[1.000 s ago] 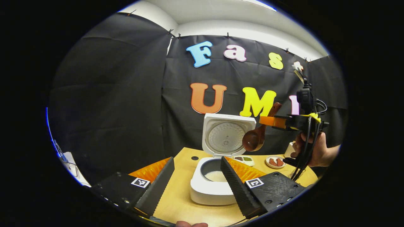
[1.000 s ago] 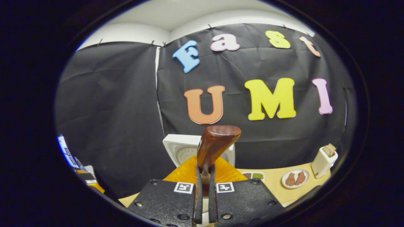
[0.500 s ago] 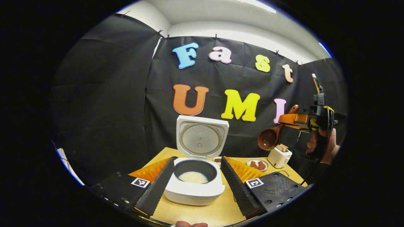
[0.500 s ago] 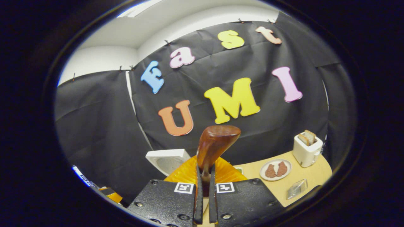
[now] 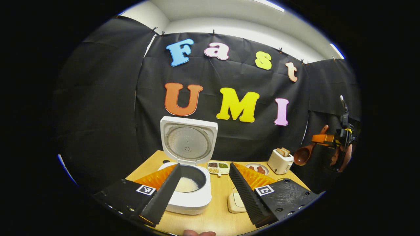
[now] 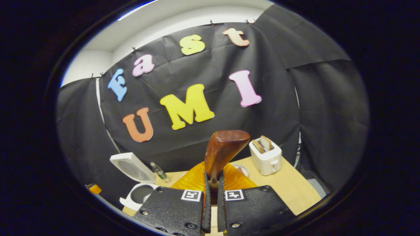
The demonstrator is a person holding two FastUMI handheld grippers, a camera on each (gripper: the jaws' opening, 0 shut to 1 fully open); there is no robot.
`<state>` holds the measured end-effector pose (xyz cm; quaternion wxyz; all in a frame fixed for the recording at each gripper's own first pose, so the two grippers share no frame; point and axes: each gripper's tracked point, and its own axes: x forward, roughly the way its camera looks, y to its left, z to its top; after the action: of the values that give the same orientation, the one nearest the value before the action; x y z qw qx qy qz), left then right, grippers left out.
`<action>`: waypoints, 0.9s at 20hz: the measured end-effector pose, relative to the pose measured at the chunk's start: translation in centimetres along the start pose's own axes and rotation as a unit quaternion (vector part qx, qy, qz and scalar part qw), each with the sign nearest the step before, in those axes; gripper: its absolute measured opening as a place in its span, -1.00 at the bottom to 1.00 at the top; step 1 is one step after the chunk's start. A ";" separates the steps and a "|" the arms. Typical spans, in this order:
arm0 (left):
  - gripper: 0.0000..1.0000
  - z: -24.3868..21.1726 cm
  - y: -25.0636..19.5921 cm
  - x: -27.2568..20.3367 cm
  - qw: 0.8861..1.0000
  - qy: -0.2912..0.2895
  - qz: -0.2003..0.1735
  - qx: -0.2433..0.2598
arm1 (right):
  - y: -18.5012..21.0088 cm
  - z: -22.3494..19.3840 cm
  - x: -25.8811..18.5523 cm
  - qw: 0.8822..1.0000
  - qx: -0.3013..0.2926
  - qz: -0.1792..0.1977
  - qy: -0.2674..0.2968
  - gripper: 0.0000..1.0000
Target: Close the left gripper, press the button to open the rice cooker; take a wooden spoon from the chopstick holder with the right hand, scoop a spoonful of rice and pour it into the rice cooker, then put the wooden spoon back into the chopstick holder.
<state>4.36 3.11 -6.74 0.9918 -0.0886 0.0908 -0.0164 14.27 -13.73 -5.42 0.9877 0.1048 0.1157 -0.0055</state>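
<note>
The white rice cooker [image 5: 189,203] stands open on the table, lid [image 5: 188,140] upright and white rice [image 5: 185,185] in its pot. My left gripper [image 5: 204,167] is open just in front of it, with the pot's right part showing between the fingers. Far to the right, held in a hand, my right gripper [image 5: 329,140] is shut on the handle of the brown wooden spoon [image 5: 302,155], whose bowl hangs down to the left. In the right gripper view the spoon [image 6: 224,149] stands up from the shut gripper [image 6: 212,183], and the cooker [image 6: 139,194] lies low at left.
On the wooden table [image 5: 216,216] sit a divided dish of grains [image 5: 218,167], a plate of reddish food [image 5: 257,168], a white toaster [image 5: 280,160] with bread, and a small cream block [image 5: 234,203]. A small bottle [image 6: 158,170] stands behind the cooker.
The right gripper has carried the spoon from above the cooker off to the right and lower. The left gripper view has swung right, so the cooker sits further left; the left gripper stays open.
</note>
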 end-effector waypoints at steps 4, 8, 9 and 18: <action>0.89 1.2 -1.7 1.9 1.000 0.004 0.001 -0.001 | -5.8 -2.2 2.4 0.999 -0.005 -0.035 0.021 -0.75; 0.89 1.4 -3.2 3.0 1.000 0.010 0.003 0.022 | -8.8 -6.1 5.0 0.998 0.004 -0.047 0.051 -0.75; 0.89 1.5 -3.5 3.1 1.000 0.013 0.003 0.025 | -9.2 -7.4 5.9 0.997 0.007 -0.048 0.061 -0.75; 0.89 1.3 -3.6 3.5 0.999 0.031 0.031 0.032 | -11.9 -17.8 11.5 0.990 -0.018 -0.054 0.132 -0.75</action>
<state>7.98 -0.39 -5.45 0.9908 -0.0534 0.1238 0.0087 20.99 -21.47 -27.45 0.9638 0.0807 0.2506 -0.0424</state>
